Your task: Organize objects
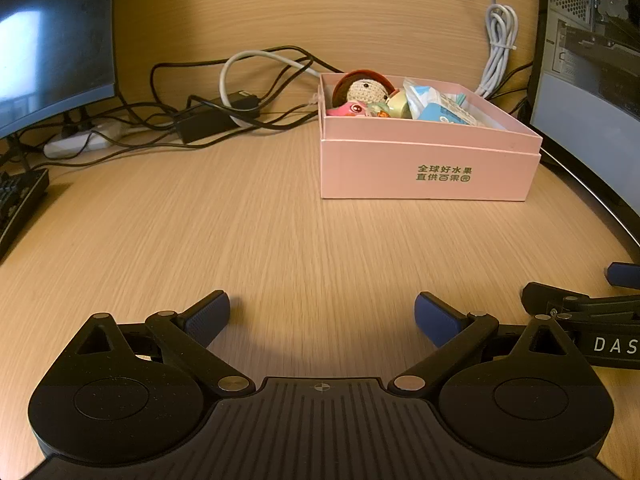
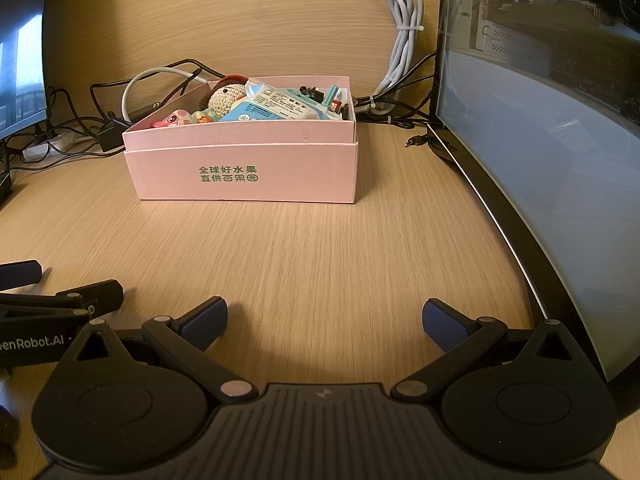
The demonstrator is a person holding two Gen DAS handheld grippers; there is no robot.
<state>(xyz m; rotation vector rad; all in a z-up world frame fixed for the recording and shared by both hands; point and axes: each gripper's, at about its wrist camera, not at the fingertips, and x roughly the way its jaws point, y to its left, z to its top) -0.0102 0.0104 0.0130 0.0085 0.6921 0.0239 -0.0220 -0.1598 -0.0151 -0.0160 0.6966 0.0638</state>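
A pink cardboard box (image 1: 428,168) with green print stands on the wooden desk, also in the right wrist view (image 2: 244,172). It holds a crocheted doll (image 1: 366,90), a pink toy figure (image 1: 348,110), a blue-white tissue pack (image 2: 276,106) and other small items. My left gripper (image 1: 322,318) is open and empty, low over the desk, well short of the box. My right gripper (image 2: 324,320) is open and empty, also short of the box. Each gripper shows at the edge of the other's view.
Tangled black and white cables (image 1: 224,92) and a power strip (image 1: 78,142) lie behind the box. A monitor (image 1: 52,40) and keyboard (image 1: 20,204) stand left. A glass-sided PC case (image 2: 540,140) stands right, with a bundled white cable (image 2: 404,36).
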